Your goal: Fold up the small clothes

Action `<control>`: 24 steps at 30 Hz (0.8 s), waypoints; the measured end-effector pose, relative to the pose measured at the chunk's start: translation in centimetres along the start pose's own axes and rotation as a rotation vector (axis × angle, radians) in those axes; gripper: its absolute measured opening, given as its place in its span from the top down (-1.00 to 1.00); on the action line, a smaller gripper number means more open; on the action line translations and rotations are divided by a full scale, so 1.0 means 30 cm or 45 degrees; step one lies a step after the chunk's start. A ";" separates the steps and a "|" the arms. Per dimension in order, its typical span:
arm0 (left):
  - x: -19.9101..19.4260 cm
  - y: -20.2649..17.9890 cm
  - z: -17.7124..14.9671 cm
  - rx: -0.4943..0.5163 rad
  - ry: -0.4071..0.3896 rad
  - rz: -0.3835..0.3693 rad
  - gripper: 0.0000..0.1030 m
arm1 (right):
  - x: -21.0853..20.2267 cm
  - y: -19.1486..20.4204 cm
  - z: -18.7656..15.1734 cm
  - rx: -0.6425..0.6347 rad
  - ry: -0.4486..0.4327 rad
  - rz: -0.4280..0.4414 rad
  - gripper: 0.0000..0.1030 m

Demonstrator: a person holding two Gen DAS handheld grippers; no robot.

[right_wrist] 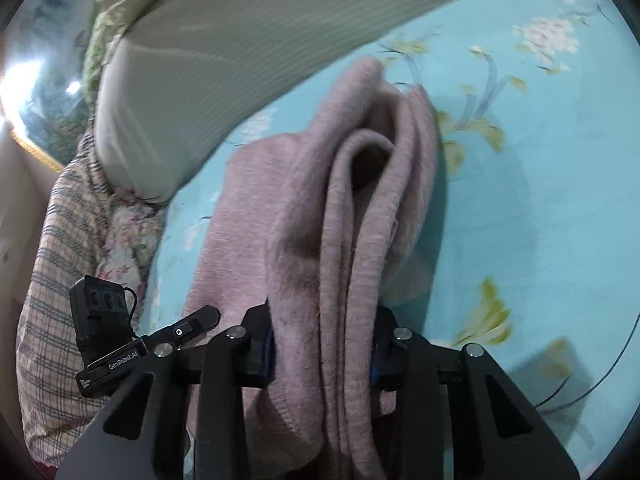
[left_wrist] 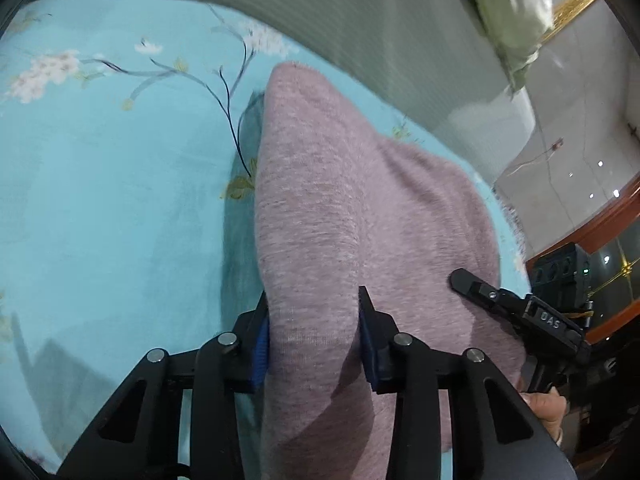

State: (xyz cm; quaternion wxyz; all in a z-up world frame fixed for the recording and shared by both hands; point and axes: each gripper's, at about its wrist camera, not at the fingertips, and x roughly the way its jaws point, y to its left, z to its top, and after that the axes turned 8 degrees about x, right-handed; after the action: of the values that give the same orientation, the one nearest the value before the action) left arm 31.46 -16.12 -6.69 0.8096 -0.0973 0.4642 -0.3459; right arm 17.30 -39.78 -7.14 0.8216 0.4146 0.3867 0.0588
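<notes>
One mauve knitted garment (left_wrist: 340,200) lies on one bed with a turquoise flowered sheet (left_wrist: 100,200). Two tongs show: the left tongs (left_wrist: 314,336) and the right tongs (right_wrist: 324,344). One ribbed grey-green cushion (right_wrist: 240,60) sits at upper left, one checked cloth (right_wrist: 60,260) at lower left.

Open floral sheet (left_wrist: 100,200) leftward — grey pillow (right_wrist: 240,60) behind.
</notes>
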 end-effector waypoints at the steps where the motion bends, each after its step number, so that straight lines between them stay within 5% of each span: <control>1: -0.049 -0.005 -0.013 0.017 -0.030 0.012 0.30 | 0.003 0.027 -0.014 -0.015 0.006 0.013 0.33; 5: -0.230 0.010 -0.074 0.080 -0.120 0.101 0.30 | 0.053 0.169 -0.100 -0.112 0.044 0.099 0.33; 14: -0.600 0.197 -0.237 -0.007 -0.274 0.286 0.30 | 0.270 0.439 -0.275 -0.296 0.183 0.268 0.33; 24: -0.593 0.355 -0.366 -0.139 -0.205 0.338 0.22 | 0.394 0.407 -0.362 -0.273 0.269 0.192 0.26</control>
State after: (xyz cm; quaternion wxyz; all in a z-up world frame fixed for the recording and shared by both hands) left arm 21.59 5.14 -5.65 0.8763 -0.1066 0.4245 -0.2012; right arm 20.80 -20.00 -9.07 0.8091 0.3439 0.4304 0.2044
